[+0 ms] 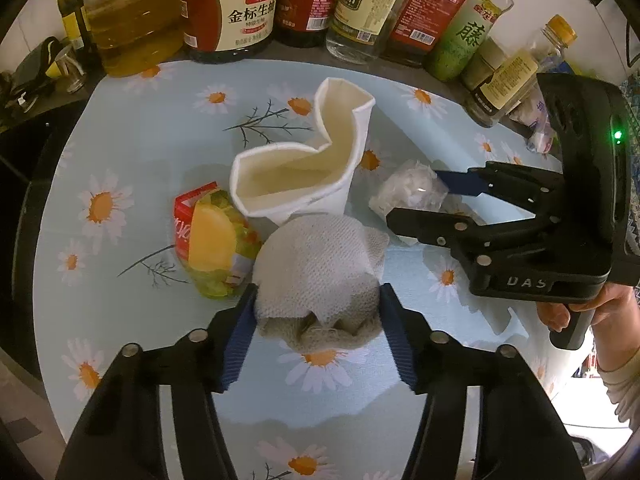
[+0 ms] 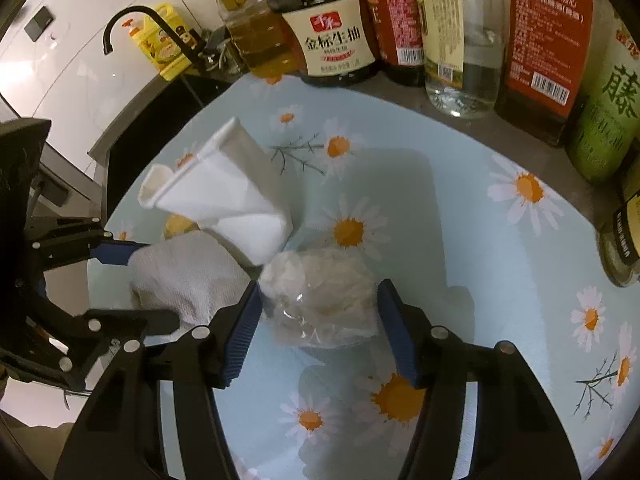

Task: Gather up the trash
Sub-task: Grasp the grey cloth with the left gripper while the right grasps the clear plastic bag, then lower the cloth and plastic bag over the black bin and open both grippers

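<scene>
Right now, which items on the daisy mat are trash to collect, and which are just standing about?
Trash to collect:
- crumpled paper towel, between the left gripper pads
- crumpled clear plastic wrapper, between the right gripper pads
- crushed white paper cup
- squashed yellow snack packet

Just standing about:
- soy sauce bottle
- cooking oil jug
- other condiment bottles

- Condiment bottles at twelve o'clock: necks and caps cut off by the upper frame edge in both views.
- Crushed paper cup: base concealed behind the crumpled paper towel in the left wrist view.
- Snack wrapper: in the right wrist view almost wholly hidden behind cup and towel.
- Plastic bag wad: contents indistinct.
- Person's hand at three o'clock: mostly cut off by the frame.
- Bottle labels at far right: print too blurred to read.
</scene>
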Tool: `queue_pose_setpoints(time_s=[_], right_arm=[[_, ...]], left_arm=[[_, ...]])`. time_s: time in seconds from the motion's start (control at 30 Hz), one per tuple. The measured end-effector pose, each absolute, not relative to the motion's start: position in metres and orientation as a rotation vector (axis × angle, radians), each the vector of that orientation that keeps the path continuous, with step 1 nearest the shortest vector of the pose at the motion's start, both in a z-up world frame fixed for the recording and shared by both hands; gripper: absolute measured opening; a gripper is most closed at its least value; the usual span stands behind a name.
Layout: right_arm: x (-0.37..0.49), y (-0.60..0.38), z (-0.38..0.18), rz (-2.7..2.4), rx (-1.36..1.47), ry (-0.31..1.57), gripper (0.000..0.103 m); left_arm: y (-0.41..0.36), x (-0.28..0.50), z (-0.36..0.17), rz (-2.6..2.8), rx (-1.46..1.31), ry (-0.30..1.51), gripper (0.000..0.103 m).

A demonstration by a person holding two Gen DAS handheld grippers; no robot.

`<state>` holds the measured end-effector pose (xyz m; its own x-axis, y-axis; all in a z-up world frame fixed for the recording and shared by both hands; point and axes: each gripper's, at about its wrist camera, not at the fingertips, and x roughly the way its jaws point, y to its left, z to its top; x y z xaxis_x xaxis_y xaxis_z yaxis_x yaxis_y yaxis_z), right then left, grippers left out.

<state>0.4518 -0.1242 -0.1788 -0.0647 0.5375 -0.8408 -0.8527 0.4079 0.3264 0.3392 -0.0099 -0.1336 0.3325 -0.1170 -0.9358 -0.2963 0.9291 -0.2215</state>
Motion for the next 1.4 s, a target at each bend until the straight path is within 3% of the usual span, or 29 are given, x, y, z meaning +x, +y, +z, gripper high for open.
queue_pose_setpoints(time_s=[0.2, 0.33, 0.9, 1.4], right_arm=[[0.447, -0.129, -0.176, 1.179, -0.348, 1.132, 0.053], [0.446, -0.133, -0.171, 1.173, -0.341, 1.127, 0.053], [0.412, -0.137, -0.154, 1.155, -0.341, 1.101, 0.053], [0.326, -0.141, -0.14, 1.052, -0.324, 1.106, 0.053]], left_arm=[[-0.01, 0.335, -0.129, 0.118, -0.389, 1.219, 0.041], [-0.013, 0.331, -0.125, 0.104, -0.388, 1.209, 0.037], [-0.012, 0.29, -0.11, 0.084, -0.39, 1.164, 0.034], [0.003, 0.218, -0.096, -0.001, -0.359, 1.112, 0.034]])
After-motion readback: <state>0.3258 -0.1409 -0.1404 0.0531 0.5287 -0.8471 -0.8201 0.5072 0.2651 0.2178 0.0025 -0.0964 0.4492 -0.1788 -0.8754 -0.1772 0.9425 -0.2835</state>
